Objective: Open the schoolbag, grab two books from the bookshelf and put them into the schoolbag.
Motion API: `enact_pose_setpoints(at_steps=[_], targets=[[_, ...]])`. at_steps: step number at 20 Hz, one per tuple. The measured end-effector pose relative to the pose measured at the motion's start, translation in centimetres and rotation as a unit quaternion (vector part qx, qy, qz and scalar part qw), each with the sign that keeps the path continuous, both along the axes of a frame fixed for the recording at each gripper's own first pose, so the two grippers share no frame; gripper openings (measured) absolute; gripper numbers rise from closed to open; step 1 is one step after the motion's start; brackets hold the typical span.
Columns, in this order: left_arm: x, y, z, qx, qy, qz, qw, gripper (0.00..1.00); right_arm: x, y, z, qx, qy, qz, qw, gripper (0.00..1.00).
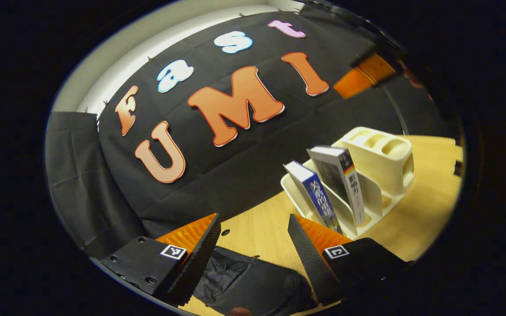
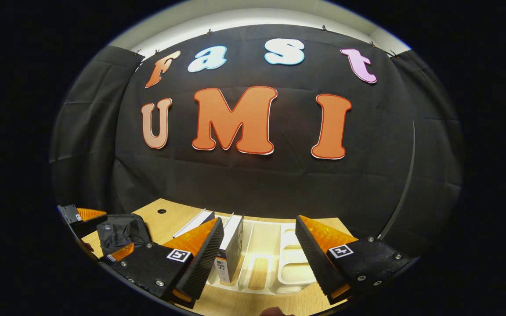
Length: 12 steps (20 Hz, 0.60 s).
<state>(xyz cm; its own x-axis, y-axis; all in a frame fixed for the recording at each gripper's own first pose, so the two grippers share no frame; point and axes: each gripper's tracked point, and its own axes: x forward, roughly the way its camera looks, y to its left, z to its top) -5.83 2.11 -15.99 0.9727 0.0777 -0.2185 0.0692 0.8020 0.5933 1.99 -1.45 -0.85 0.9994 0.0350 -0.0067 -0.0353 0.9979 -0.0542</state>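
**Both grippers up, books still shelved**

Black cloth backs a wooden table (image 1: 253, 237), with the cream bookshelf (image 1: 380, 158) toward its far edge. Two books stand tilted in its slots: a blue book (image 1: 316, 197) and, just beside it, a dark book (image 1: 341, 180). The schoolbag (image 1: 253, 281) lies near the table's front edge, right under the left gripper (image 1: 253, 245), whose fingers are spread with nothing between them. The right gripper (image 2: 259, 250) hangs over the bookshelf, fingers likewise apart and empty. Whether the bag's zip is undone I can't quite tell from here. If it isn't, opening comes first: pinch the zip pull squarely and draw along the seam while the other gripper steadies the fabric.
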Motion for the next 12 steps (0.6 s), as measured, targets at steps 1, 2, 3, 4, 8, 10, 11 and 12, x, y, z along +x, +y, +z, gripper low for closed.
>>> enact_pose_setpoints(at_steps=[1, 2, 3, 4, 8, 10, 11, 12], targets=[[-0.4, 0.5, -1.4, 0.016, 0.013, 0.004, 1.000, 0.98, 0.0, -0.1, -0.2, -0.002, 0.001, 0.001, 1.000, 0.98], [-0.6, 0.8, -2.7, 0.031, 0.026, 0.008, 0.999, 0.98, 0.0, -0.1, -0.2, -0.003, 0.001, 0.003, 1.000, 0.98], [-1.0, 1.2, -3.6, 0.043, 0.033, 0.010, 0.998, 0.98, -0.1, -0.2, -0.3, -0.004, 0.001, 0.003, 1.000, 0.98], [-1.4, 1.5, -4.4, 0.056, 0.041, 0.014, 0.997, 0.98, -0.1, -0.3, -0.2, -0.004, 0.001, 0.003, 1.000, 0.98], [-2.9, 2.4, -7.9, 0.106, 0.065, 0.014, 0.992, 0.98, -0.1, -0.6, -0.2, 0.002, 0.003, 0.006, 1.000, 0.98], [-3.6, 2.8, -10.2, 0.122, 0.084, 0.017, 0.989, 0.98, -0.1, -0.8, -0.1, -0.001, 0.000, 0.006, 1.000, 0.98], [-4.1, 3.0, -11.2, 0.128, 0.092, 0.017, 0.987, 0.98, -0.1, -0.9, 0.0, -0.002, -0.001, 0.007, 1.000, 0.98], [-4.5, 3.4, -11.9, 0.135, 0.101, 0.023, 0.985, 0.98, -0.1, -0.9, 0.1, -0.003, -0.002, 0.007, 1.000, 0.98]])
